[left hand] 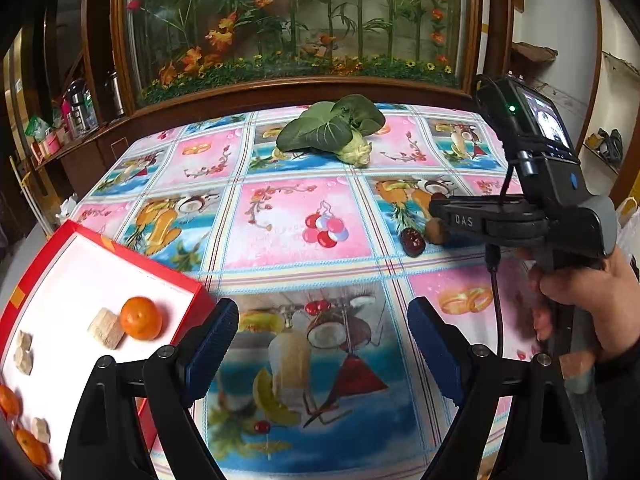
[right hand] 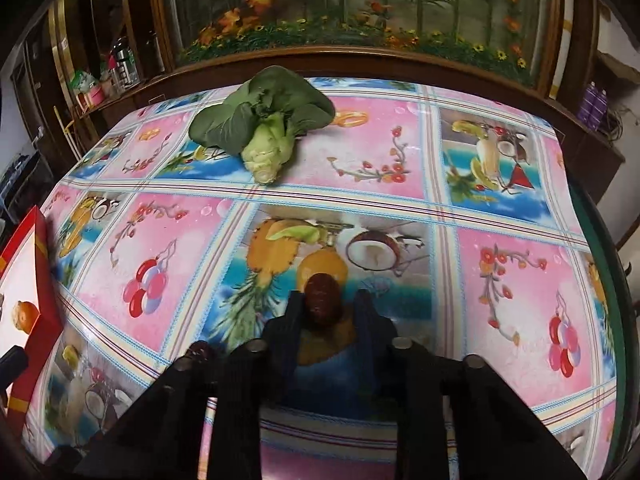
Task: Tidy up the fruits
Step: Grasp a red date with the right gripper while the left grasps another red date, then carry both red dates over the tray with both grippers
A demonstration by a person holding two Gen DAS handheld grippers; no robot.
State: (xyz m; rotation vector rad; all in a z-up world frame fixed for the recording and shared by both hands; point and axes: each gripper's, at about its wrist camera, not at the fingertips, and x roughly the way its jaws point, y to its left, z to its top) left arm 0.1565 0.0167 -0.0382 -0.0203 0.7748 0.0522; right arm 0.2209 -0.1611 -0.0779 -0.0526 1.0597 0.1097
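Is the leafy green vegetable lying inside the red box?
No, the leafy green vegetable lies on the patterned tablecloth at the table's far side, well apart from the red box at the near left.
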